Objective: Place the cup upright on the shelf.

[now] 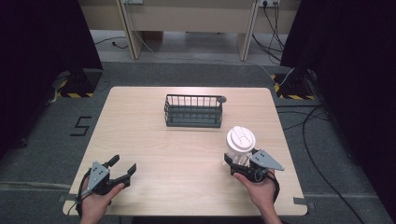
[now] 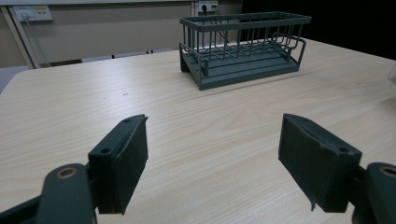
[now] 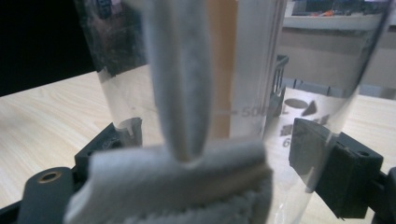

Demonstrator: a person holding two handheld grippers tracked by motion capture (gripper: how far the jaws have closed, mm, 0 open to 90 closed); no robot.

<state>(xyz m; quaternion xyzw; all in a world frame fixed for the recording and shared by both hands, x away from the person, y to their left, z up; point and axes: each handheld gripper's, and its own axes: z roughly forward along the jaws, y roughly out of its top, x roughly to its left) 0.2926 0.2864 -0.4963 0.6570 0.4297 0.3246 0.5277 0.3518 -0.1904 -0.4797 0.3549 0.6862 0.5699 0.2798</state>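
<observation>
1. Near the front right of the tabletop (image 1: 187,154), a clear cup (image 1: 240,150) with a white lid (image 1: 241,138) stands upright between the jaws of the right tool (image 1: 243,164).
2. From the right gripper view, the cup's wall (image 3: 261,70) is see-through plastic with a printed volume mark, and a pale cloth or paper strip (image 3: 180,84) hangs inside it above a folded wad (image 3: 177,182) at the bottom.
3. The right tool's jaws bracket the lower wall closely, one on each side; they look clenched on the cup, though how hard they press is hard to tell.
4. My judgement: the cup is light, thin-walled and smooth, so it will flex under a hard squeeze and may slip under a weak one. The lid could pop off if the wall is crushed.
5. Best hold is low on the body, as now, where the base stiffens the wall, with the cup kept upright.
6. The left tool (image 1: 122,168) rests at the front left, jaws spread wide and holding nothing; its pads (image 2: 126,163) frame bare wood.
7. A dark wire basket (image 1: 194,111) sits mid-tabletop, well apart from the cup.
</observation>
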